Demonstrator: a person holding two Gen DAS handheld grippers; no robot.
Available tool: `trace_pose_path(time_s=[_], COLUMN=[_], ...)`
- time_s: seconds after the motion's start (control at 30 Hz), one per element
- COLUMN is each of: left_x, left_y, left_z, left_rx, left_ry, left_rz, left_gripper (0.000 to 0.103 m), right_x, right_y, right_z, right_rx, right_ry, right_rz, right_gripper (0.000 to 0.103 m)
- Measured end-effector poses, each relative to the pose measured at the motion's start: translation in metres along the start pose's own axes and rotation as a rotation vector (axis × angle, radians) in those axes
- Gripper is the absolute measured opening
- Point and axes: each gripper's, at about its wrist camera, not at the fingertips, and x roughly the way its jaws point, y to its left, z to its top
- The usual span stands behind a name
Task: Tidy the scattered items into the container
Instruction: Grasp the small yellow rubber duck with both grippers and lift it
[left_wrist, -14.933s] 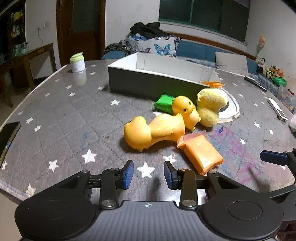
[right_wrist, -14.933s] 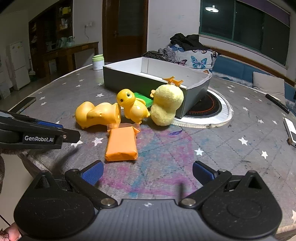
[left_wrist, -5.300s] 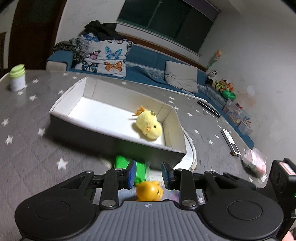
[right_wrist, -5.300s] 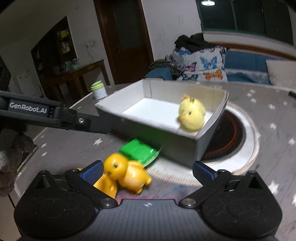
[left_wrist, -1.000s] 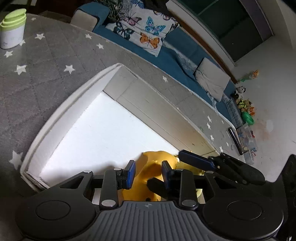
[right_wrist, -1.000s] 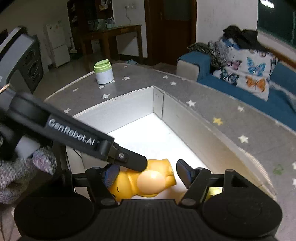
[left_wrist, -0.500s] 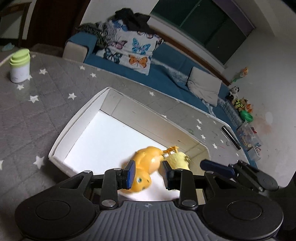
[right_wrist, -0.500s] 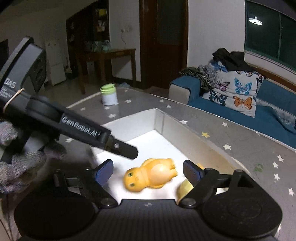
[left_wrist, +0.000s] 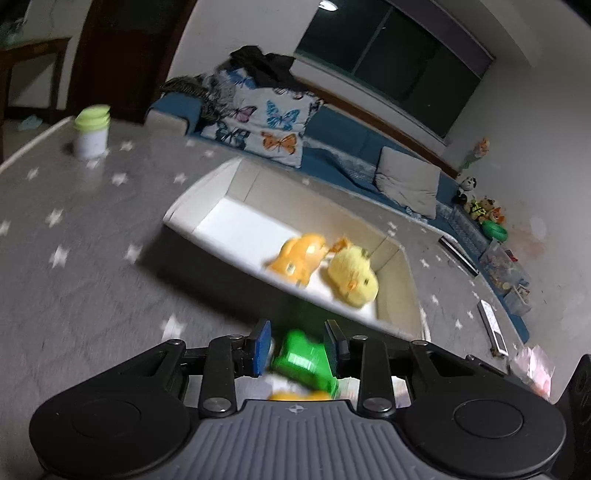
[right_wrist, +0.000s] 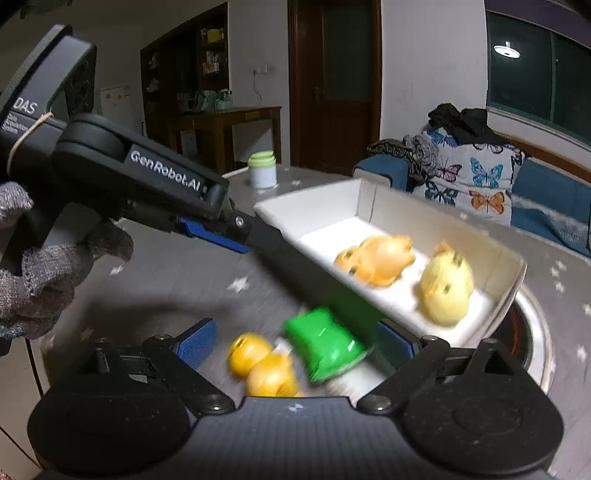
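White box (left_wrist: 192, 206) on the star-patterned table (left_wrist: 74, 258), holding an orange duck toy (left_wrist: 299, 254) and, beside it, a yellow plush chick (left_wrist: 352, 273). Outside the box, against its near wall, lie a green packet (right_wrist: 325, 343) and a small yellow duck (right_wrist: 262, 363). Left gripper (left_wrist: 297, 341) spread, empty, above the packet; right gripper (right_wrist: 295, 341) spread wide around both outside items, touching neither.

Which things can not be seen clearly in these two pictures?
- Green packet: left wrist view, motion-blurred; its lower part is hidden behind the left hand-held gripper.
- Yellow duck: right wrist view, blurred; the gripper body cuts off its underside.
- Orange packet: in neither view.
- Box: toys inside are smeared, details unreadable.
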Motion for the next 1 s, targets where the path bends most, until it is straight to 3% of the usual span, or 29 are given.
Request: trace_pose_path(time_s=[0.23, 0.5, 1.0], left_x=[0.003, 0.01, 0.023], left_y=[0.019, 0.015, 0.023], left_z=[-0.03, -0.041, -0.043], left_rx=[-0.076, -0.072, -0.1], left_ry=[0.064, 0.098, 0.129], left_rz=[0.02, 0.004, -0.01], left_gripper=[0.034, 0.034, 0.034], right_x=[0.005, 0.026, 0.024], right_y=[0.013, 0.006, 0.03], right_z=[-0.026, -0.031, -0.032], right_rx=[0.02, 0.054, 0.0], right_ry=[0.045, 0.089, 0.105], right_rz=[-0.003, -0.001, 0.058], right_gripper=[0.085, 0.074, 0.071])
